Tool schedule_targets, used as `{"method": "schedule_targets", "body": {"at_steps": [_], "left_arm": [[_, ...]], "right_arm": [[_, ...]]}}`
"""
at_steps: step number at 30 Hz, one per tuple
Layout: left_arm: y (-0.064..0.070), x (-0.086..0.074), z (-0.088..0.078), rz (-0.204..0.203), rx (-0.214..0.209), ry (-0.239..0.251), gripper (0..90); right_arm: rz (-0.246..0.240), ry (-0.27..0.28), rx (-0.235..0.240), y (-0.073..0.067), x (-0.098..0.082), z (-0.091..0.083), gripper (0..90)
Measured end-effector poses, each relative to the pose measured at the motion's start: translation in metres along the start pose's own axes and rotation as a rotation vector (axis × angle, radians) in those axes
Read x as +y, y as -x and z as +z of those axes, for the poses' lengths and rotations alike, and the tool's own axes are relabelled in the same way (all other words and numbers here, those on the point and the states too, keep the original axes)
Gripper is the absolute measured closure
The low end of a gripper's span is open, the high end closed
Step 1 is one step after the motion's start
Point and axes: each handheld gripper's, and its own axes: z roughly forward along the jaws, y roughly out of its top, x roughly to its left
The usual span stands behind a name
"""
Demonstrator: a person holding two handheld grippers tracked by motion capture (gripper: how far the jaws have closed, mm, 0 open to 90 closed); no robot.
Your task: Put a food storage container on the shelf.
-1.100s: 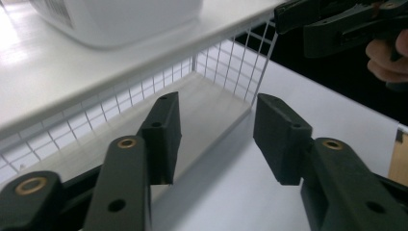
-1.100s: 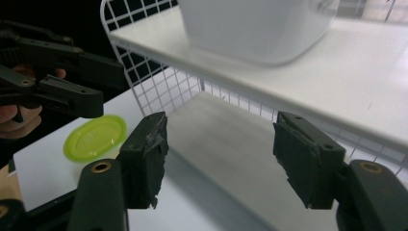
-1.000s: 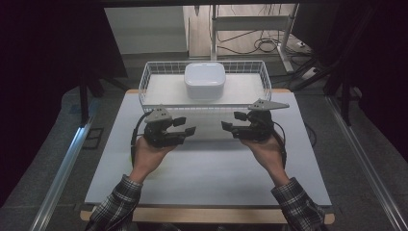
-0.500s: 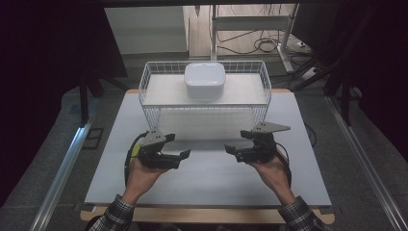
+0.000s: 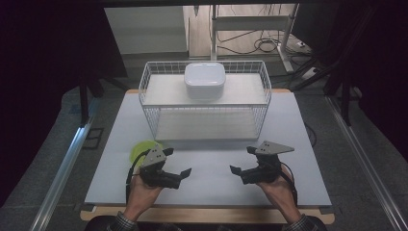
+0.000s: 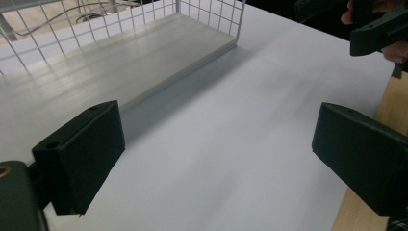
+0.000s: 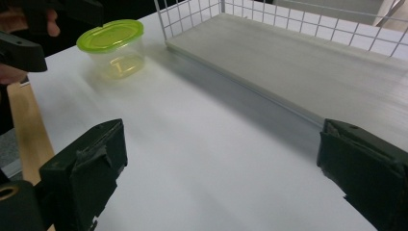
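Left gripper (image 5: 179,175) and right gripper (image 5: 239,173) opening empty, white table (image 5: 211,159), dark room

White table (image 5: 288,144) with wire shelf rack (image 5: 204,103) and green-lidded clear container (image 7: 113,48) on it.

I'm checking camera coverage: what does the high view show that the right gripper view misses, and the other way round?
High view alone: the white lidded box on the wire rack's top shelf, the right gripper from outside, open, and both forearms. Right gripper view alone: the clear tub with its green lid seen whole, beside the rack's corner, and the right gripper's own pads close up, wide apart with nothing between them. Both: the white table, the rack's lower shelf, the left gripper and the green lid, which the high view shows partly behind that gripper.
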Motion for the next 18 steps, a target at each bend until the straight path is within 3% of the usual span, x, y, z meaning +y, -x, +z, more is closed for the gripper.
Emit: {"method": "schedule_targets", "body": {"at_steps": [4, 6, 9, 14, 18], "left_arm": [[0.004, -0.011, 0.003, 0.017, -0.012, -0.004, 4.5], [0.007, -0.017, 0.006, 0.040, -0.016, -0.028, 5.1], [0.012, -0.027, 0.011, 0.086, 0.010, -0.088, 5.1], [0.013, -0.031, 0.010, 0.087, 0.019, -0.110, 5.0], [0.010, -0.032, 0.010, 0.058, 0.025, -0.126, 5.0]], "right_arm": [[-0.008, -0.004, 0.010, -0.006, -0.005, 0.000, 3.3], [-0.008, -0.008, 0.010, -0.009, -0.008, 0.000, 3.3], [-0.025, -0.023, 0.000, -0.013, -0.013, 0.000, 3.6], [-0.029, -0.054, -0.012, -0.013, -0.022, 0.001, 3.9], [-0.020, -0.084, -0.011, -0.011, -0.028, 0.002, 4.4]]}}
